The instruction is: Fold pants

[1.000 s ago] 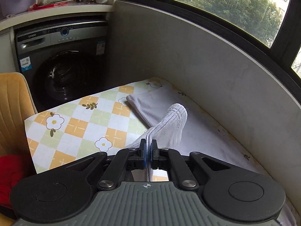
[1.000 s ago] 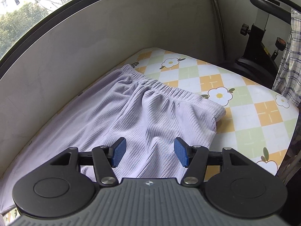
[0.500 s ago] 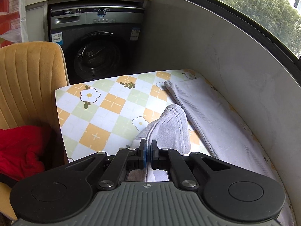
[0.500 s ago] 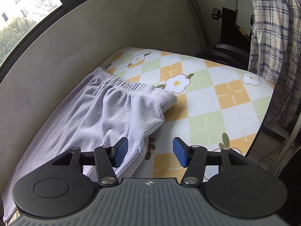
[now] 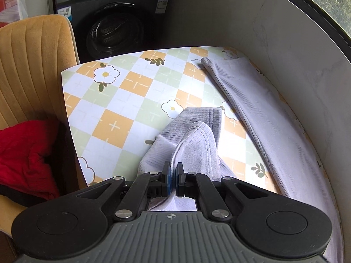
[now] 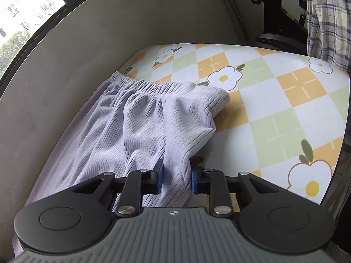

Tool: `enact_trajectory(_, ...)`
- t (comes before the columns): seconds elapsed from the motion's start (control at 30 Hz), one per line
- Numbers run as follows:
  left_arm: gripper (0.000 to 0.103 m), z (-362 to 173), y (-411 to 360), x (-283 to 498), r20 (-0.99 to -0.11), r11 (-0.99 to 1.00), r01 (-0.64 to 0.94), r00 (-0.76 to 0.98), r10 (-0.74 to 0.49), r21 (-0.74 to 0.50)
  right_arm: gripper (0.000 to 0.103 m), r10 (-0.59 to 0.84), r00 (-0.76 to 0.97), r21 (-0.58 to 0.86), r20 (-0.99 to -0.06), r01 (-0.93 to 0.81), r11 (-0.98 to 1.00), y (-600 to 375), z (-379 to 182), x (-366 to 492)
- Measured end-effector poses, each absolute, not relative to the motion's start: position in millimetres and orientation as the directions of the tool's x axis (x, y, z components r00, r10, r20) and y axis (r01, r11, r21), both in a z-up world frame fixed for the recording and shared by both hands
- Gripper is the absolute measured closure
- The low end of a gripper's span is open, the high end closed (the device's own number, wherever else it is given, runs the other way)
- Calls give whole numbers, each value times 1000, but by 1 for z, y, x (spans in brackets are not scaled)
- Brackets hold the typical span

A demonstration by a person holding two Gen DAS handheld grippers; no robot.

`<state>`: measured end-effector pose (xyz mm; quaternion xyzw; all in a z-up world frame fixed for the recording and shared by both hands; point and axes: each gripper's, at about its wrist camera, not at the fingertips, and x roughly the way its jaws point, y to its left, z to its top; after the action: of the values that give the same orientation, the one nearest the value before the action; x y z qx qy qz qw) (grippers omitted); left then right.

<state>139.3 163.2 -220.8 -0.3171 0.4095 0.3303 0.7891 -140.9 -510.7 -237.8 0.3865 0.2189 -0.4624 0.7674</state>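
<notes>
Pale lilac ribbed pants (image 6: 140, 122) lie on a table with a flower-and-diamond cloth (image 6: 274, 100). In the left wrist view my left gripper (image 5: 173, 178) is shut on the cuff end of one pant leg (image 5: 193, 140), which bunches up just ahead of the fingers. The other leg (image 5: 252, 100) lies flat along the grey wall. In the right wrist view the elastic waistband (image 6: 175, 87) lies ahead. My right gripper (image 6: 175, 176) is closing, its jaws around a fold of fabric near the hip, and the blue pads touch the cloth on both sides.
A curved grey wall (image 5: 274, 32) borders the table's far side below a window. A washing machine (image 5: 114, 17) stands beyond the table. A yellow chair (image 5: 33, 70) with red cloth (image 5: 24, 153) sits at the left. A plaid garment (image 6: 329, 17) hangs at the right.
The left gripper has sunk toward the table with the leg cuff. The right gripper moved down and toward the pants' near edge, and its jaws narrowed around a fold of fabric.
</notes>
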Motion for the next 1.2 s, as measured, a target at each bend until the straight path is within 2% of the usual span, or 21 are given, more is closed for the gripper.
enact_trajectory(0.13, 99, -232, 167, 141, -875, 568, -786, 431, 220, -244, 77, -558, 459, 377, -691, 888, 264, -512, -238, -140)
enact_trajectory(0.17, 99, -234, 167, 141, -878, 564, -788, 429, 214, -248, 83, -558, 457, 375, -693, 889, 262, -512, -237, -139)
enact_trajectory(0.2, 99, -234, 167, 141, -875, 569, -782, 436, 209, -254, 98, -554, 464, 379, -692, 886, 268, -511, -235, -139)
enact_trajectory(0.3, 99, -214, 159, 141, -836, 618, -735, 503, 221, -279, 98, -579, 491, 378, -651, 871, 313, -503, -213, -135)
enact_trajectory(0.47, 99, -145, 149, 143, -685, 667, -641, 679, 262, -380, 98, -621, 626, 438, -472, 777, 452, -492, -140, -120)
enact_trajectory(0.6, 99, -80, 153, 136, -505, 638, -569, 806, 308, -519, 98, -632, 714, 485, -301, 686, 543, -488, -77, -108)
enact_trajectory(0.67, 99, -57, 155, 127, -423, 636, -535, 841, 337, -556, 98, -633, 730, 491, -258, 663, 564, -485, -60, -106)
enact_trajectory(0.7, 99, -49, 156, 121, -391, 635, -524, 850, 353, -567, 98, -635, 729, 490, -256, 664, 565, -484, -55, -107)
enact_trajectory(0.77, 99, -44, 162, 110, -378, 615, -528, 849, 368, -586, 98, -641, 717, 485, -276, 679, 551, -483, -55, -112)
enact_trajectory(0.9, 99, -52, 173, 87, -406, 557, -541, 841, 358, -630, 98, -642, 655, 510, -398, 740, 439, -485, -74, -133)
enact_trajectory(1.07, 99, -39, 171, 68, -313, 600, -485, 873, 374, -636, 98, -609, 580, 450, -541, 812, 372, -474, -91, -147)
enact_trajectory(1.2, 99, -31, 174, 77, -265, 620, -445, 893, 364, -646, 98, -597, 564, 410, -570, 825, 388, -468, -93, -131)
